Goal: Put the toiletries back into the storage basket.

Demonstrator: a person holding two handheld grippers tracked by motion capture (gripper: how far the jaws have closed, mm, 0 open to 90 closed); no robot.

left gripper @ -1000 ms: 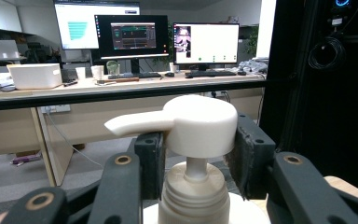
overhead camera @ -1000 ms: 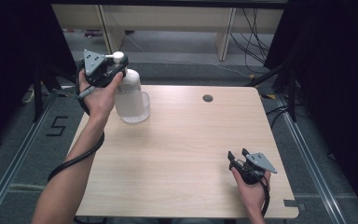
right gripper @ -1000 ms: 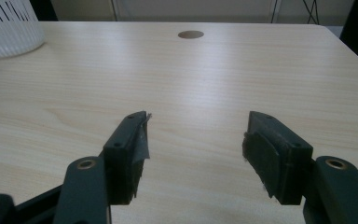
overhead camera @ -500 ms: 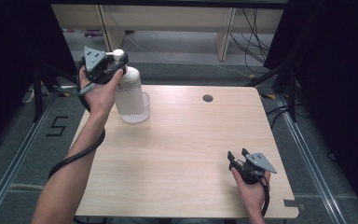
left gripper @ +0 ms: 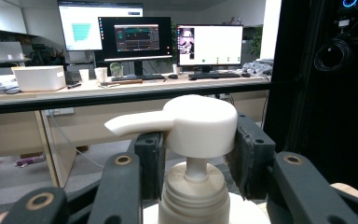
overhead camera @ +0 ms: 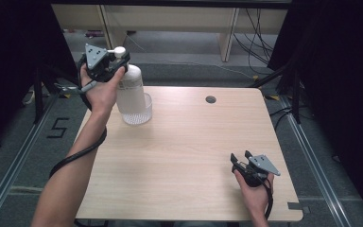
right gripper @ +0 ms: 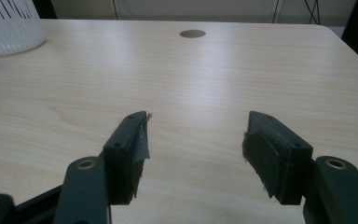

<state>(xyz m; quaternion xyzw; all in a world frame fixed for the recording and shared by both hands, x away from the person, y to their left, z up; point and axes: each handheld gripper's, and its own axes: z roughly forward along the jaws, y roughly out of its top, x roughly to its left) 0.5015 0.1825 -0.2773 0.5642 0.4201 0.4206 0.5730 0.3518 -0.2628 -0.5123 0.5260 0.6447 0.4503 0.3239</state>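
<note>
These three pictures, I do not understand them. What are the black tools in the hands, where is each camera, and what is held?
A person sits at a wooden table and holds a hand tool in each hand, each with two black fingers that pinch. The wide picture comes from a camera above the table. The other two come from small cameras riding on each tool, looking along its fingers. The left gripper is shut on the pump head of a white pump bottle, near a clear ribbed cup; whether the bottle's base stands in it is unclear. The right gripper rests low over the table, fingers apart, holding nothing. A round hole lies near the far edge.
</note>
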